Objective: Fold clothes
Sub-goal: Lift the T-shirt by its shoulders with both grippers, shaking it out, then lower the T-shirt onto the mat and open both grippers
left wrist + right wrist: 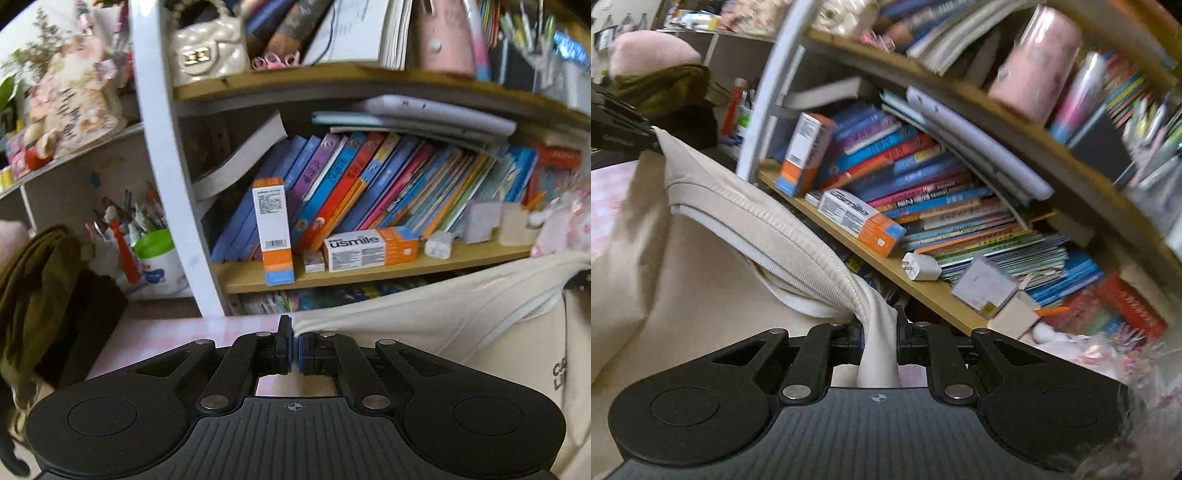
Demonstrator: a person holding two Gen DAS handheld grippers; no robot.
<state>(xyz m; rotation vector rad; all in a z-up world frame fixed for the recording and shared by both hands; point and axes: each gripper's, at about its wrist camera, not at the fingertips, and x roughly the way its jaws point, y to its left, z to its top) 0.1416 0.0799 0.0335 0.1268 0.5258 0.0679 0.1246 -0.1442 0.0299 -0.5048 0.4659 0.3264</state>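
A cream sweatshirt (713, 229) hangs stretched between two hand-held grippers in front of a crowded bookshelf (369, 275). The left gripper (294, 347) is clenched on a thin edge of the cloth at the garment's left corner, its jaws all but meeting. The right gripper (879, 343) is clamped on a thick bunch of ribbed hem that bulges out between its jaws.

Only the left wrist view shows the pink checked tabletop (177, 332) running from the gripper to the foot of the white shelf post (166, 158), a green-rimmed pen pot (157, 258) beside that post, an olive garment (37, 280) heaped at the table's left edge, and dark lettering (559, 373) on the sweatshirt's front. Only the right wrist view shows the ribbed band (768, 225) sagging in a curve from the far gripper down to the near one, with a white charger plug (921, 266) and a small note block (988, 288) on the shelf board behind it.

Both views show an upright orange-and-white toothpaste box (273, 229) and a second such box (371, 249) lying flat at the front edge of the lower shelf board, close behind the cloth's top edge. The bare tabletop lies left of the left gripper, between it and the olive heap; to the right, the sweatshirt fills the space. A pink frilly object (1108, 354) crowds the right gripper's right side.
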